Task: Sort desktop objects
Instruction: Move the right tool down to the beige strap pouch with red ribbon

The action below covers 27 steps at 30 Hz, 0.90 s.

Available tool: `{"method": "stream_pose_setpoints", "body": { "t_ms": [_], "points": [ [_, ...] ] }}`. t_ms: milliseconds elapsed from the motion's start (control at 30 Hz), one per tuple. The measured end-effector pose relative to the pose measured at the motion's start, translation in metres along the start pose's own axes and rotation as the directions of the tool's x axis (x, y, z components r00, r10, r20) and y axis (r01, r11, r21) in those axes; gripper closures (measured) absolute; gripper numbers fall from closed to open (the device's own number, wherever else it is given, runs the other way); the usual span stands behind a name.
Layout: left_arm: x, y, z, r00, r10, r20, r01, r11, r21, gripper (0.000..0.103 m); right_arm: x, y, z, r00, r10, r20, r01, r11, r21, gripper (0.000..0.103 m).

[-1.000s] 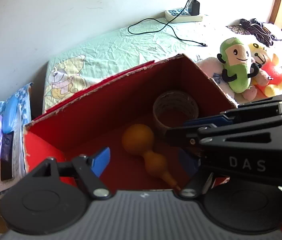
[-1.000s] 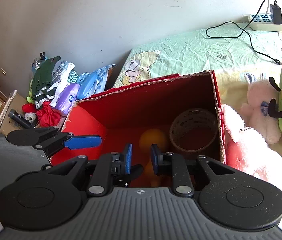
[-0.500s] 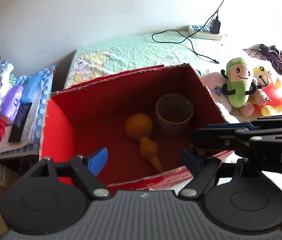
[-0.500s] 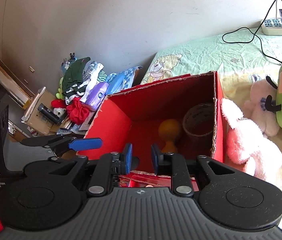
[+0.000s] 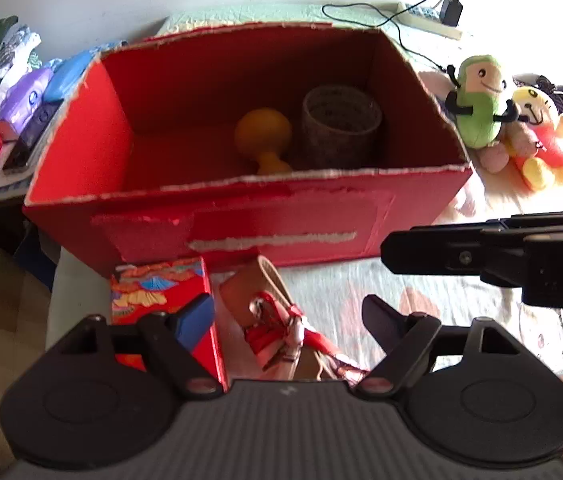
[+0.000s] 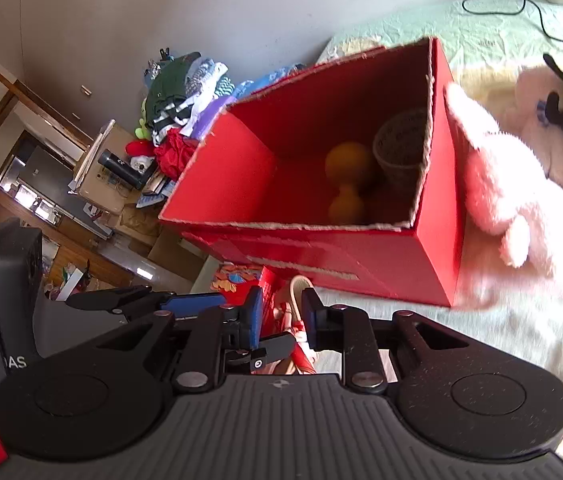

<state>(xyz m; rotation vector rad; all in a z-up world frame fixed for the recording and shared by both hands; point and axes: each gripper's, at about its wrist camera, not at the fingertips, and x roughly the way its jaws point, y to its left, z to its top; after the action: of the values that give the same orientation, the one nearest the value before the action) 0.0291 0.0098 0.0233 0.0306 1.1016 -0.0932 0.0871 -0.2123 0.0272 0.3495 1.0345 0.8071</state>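
Note:
A red cardboard box (image 5: 241,236) (image 6: 361,256) stands open on the bed. Inside it lie an orange gourd (image 5: 263,132) (image 6: 347,160) and a woven cylinder (image 5: 339,132) (image 6: 399,152). In front of the box sit a small red patterned box (image 5: 157,284) (image 6: 237,276) and a beige item tied with red ribbon (image 5: 257,288) (image 6: 299,284). My left gripper (image 5: 287,316) is wide open just above the beige item. My right gripper (image 6: 283,316) hovers on the near side of the box, jaws a narrow gap apart and holding nothing. It shows side-on at the right of the left wrist view (image 5: 461,252).
Green (image 5: 479,108) and yellow (image 5: 537,128) plush toys sit right of the box, and a pink plush (image 6: 497,184) leans against its right wall. Clothes and packets (image 5: 1,80) pile up at the left. A power strip (image 5: 429,20) and cable lie behind the box.
Both grippers have drawn back from over the box to its near side. The small patterned box and the beige item have come into view. Jaw openings look unchanged.

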Motion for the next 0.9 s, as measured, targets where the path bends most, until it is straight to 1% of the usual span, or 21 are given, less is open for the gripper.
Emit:
{"method": "stream_pose_setpoints", "body": {
  "t_ms": [67,100,133,200,233,333,500,600,667,700,733,800,900],
  "points": [
    [0.013,-0.003,-0.008,0.999,-0.009,-0.035,0.008,1.000,-0.019,0.020,0.010,-0.010,-0.004,0.999,0.003,-0.032,-0.002,0.999,0.038,0.079],
    [0.019,-0.004,-0.011,0.998,-0.017,-0.053,0.016,0.999,-0.031,0.020,0.015,-0.015,-0.006,0.999,0.008,-0.046,-0.005,0.998,0.056,0.077],
    [0.026,-0.004,-0.014,0.998,-0.016,-0.068,0.013,0.999,-0.043,0.021,0.020,-0.020,-0.008,0.998,0.017,-0.059,-0.013,0.997,0.075,0.072],
    [0.036,-0.002,-0.019,0.996,-0.003,-0.085,-0.003,0.998,-0.064,0.021,0.030,-0.029,-0.010,0.996,0.027,-0.082,-0.017,0.993,0.116,0.070],
    [0.041,0.000,-0.020,0.995,-0.013,-0.096,0.005,0.997,-0.081,0.021,0.035,-0.033,-0.011,0.995,0.041,-0.095,-0.027,0.990,0.138,0.070],
    [0.053,0.009,-0.025,0.987,-0.093,-0.131,0.073,0.986,-0.153,0.020,0.048,-0.042,-0.014,0.989,0.086,-0.123,-0.061,0.979,0.193,0.070],
    [0.063,0.019,-0.026,0.983,-0.129,-0.131,0.099,0.971,-0.217,0.020,0.065,-0.043,-0.015,0.979,0.133,-0.156,-0.097,0.971,0.220,0.069],
    [0.067,0.017,-0.025,0.984,-0.127,-0.122,0.098,0.971,-0.218,0.018,0.075,-0.038,-0.015,0.972,0.157,-0.173,-0.118,0.970,0.212,0.068],
    [0.070,0.011,-0.024,0.987,-0.105,-0.121,0.080,0.979,-0.190,0.015,0.080,-0.035,-0.015,0.970,0.166,-0.177,-0.128,0.970,0.209,0.066],
    [0.071,0.008,-0.025,0.988,-0.097,-0.124,0.075,0.982,-0.176,0.014,0.082,-0.034,-0.015,0.968,0.172,-0.182,-0.132,0.969,0.210,0.064],
    [0.072,0.005,-0.025,0.988,-0.086,-0.125,0.065,0.984,-0.164,0.013,0.083,-0.032,-0.015,0.967,0.175,-0.185,-0.135,0.968,0.209,0.063],
    [0.072,0.003,-0.027,0.990,-0.069,-0.119,0.051,0.987,-0.153,0.014,0.084,-0.031,-0.016,0.964,0.189,-0.187,-0.149,0.966,0.211,0.064],
    [0.071,0.005,-0.027,0.990,-0.077,-0.118,0.058,0.986,-0.157,0.016,0.086,-0.031,-0.018,0.957,0.219,-0.193,-0.172,0.957,0.232,0.065]
  ]
}}
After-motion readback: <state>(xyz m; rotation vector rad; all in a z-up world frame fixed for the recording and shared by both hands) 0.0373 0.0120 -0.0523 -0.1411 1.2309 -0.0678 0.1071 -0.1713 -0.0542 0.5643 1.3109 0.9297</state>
